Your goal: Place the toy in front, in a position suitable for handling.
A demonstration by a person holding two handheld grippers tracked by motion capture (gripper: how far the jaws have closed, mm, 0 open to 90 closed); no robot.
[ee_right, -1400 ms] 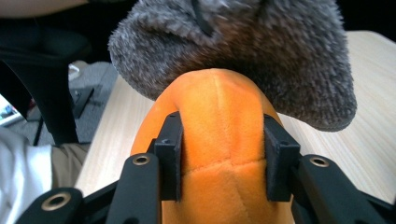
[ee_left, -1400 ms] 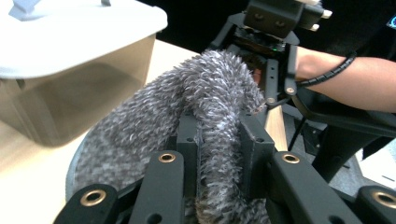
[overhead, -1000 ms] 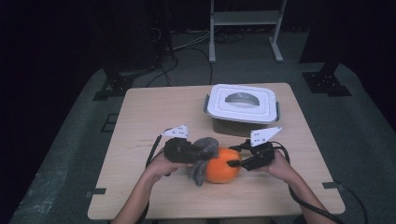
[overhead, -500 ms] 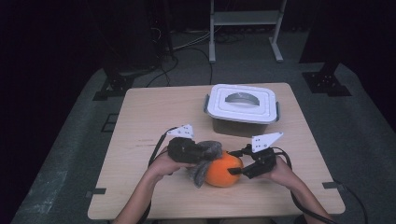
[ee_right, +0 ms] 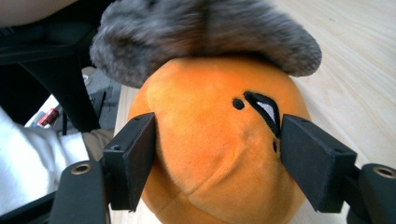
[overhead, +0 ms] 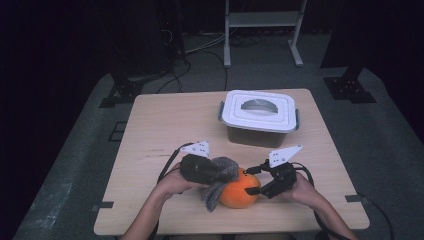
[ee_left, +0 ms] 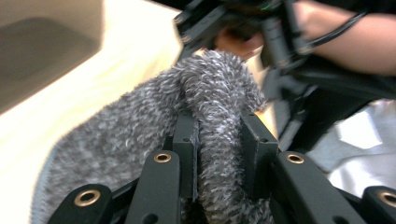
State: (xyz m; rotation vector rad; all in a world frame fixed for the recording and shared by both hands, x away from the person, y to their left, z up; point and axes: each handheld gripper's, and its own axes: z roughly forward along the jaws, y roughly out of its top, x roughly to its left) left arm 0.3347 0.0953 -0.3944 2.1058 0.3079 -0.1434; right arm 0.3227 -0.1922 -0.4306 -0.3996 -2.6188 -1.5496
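Resting on a pale wood table, dark room, left claw pinching grey cloth, right claw spread.

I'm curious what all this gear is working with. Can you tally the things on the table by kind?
Orange plush toy: 1
Grey fuzzy cloth: 1
White lidded container: 1
Handheld grippers: 2, the left gripper and the right gripper
Total: 5

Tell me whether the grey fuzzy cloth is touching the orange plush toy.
Touching. The right gripper view shows the grey fuzzy cloth lying directly on top of the orange plush toy, with no gap between them; the high view agrees.
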